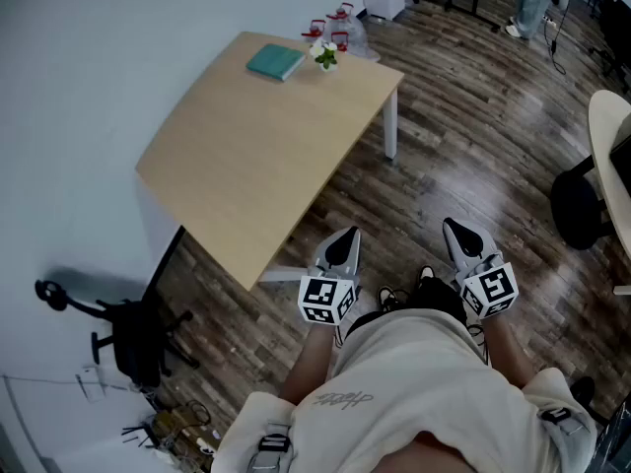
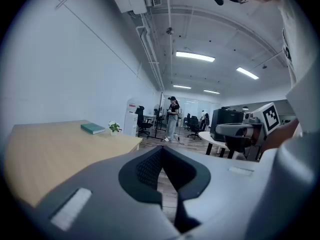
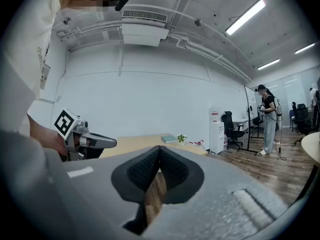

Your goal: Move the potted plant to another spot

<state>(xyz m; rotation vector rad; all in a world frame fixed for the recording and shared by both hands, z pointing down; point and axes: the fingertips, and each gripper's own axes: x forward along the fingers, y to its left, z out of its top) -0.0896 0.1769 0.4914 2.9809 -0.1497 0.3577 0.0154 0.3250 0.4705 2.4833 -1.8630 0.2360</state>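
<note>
The potted plant [image 1: 324, 55] stood at the far edge of the table [image 1: 246, 156], just right of a green book [image 1: 275, 62]. The left gripper [image 1: 345, 239] and the right gripper [image 1: 454, 233] were both closed and empty. They were held near the person's body, well apart from the plant, probably because the approach had not yet begun.

Even, cool office light; sharp in the middle, bent at the edges.
Ceiling light strips [image 2: 195, 57] above and ahead of the left gripper [image 2: 161, 149] burn white, and so does a light strip [image 3: 245, 16] up and to the right of the right gripper [image 3: 160, 148]. Both gripper views are fisheye with black corners, and the near gripper bodies look soft. In the head view the wood floor [image 1: 463, 180] ahead of the grippers carries a pale sheen and is darker under the table [image 1: 246, 156].
</note>
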